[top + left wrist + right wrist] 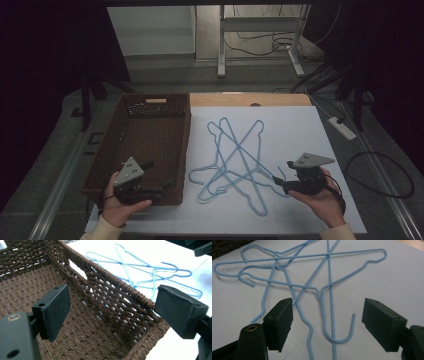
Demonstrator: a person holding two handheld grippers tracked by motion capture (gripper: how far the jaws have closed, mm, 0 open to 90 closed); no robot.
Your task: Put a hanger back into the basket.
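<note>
While both claws gape wide, blue hangers sprawl across the white table.

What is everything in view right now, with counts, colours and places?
hangers: several, three as far as I can tell, light blue wire, tangled in a pile on the white sheet right of the basket
basket: one, dark brown wicker, on the table's left side
white sheet: one, covering the table top
power strip: one, white, on the floor at right
cables: several, black, on the floor
left gripper: one, black, jaws open over the basket's near end
right gripper: one, black, jaws open, facing a hanger hook
</note>
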